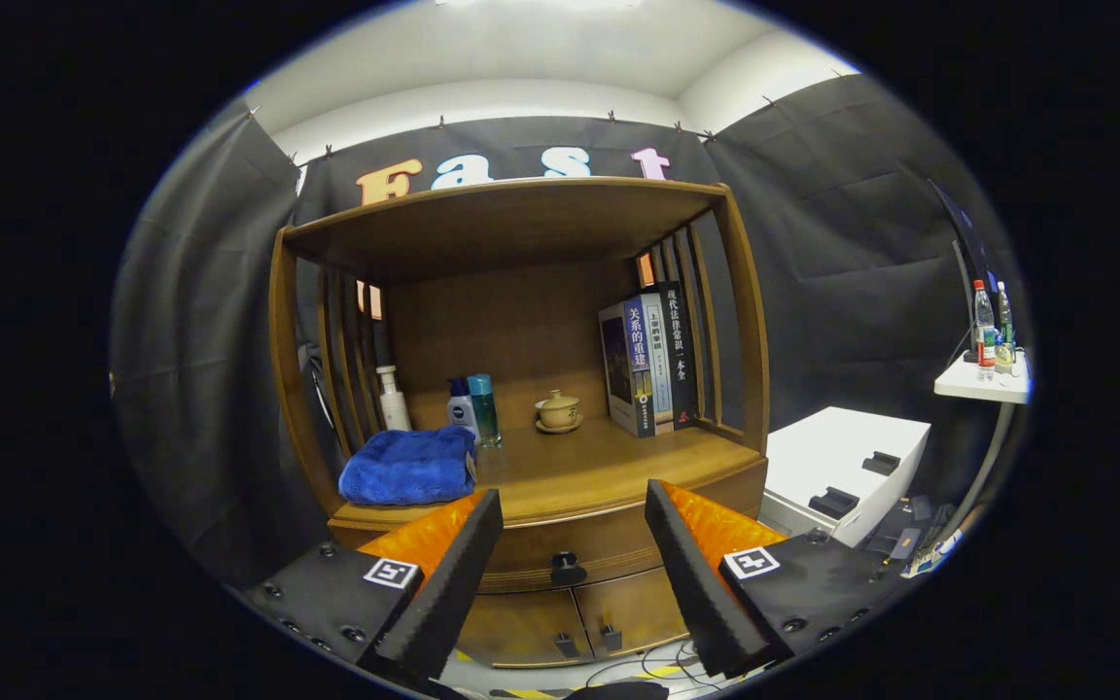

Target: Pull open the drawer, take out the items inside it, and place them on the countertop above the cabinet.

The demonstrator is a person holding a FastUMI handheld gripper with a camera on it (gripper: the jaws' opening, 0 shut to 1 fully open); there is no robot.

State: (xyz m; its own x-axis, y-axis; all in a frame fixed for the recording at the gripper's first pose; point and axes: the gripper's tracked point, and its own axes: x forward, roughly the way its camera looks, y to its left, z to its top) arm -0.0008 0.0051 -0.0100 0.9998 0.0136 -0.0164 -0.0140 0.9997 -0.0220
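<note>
Gripper (570, 559) fingers spread wide, holding nothing; small dark round drawer knob (566, 565) sits between them, slightly beyond the tips, at the centre of the closed brown wooden drawer (609, 540) under the countertop's (599, 467) front edge. Judgement: advance straight, centre the knob, close on it squarely, then pull level.

The hand-held gripper (568, 533) hangs in the air with its jaws spread wide, nothing between them. Both fingers (448, 583) point forward and angle slightly inward toward their tips, level with each other. One landmark to place it by: the drawer knob (566, 563) sits in the gap, roughly centred between the two fingers and beyond their tips, with no contact on either side. Each finger's mount carries a square marker tag (391, 573).
</note>
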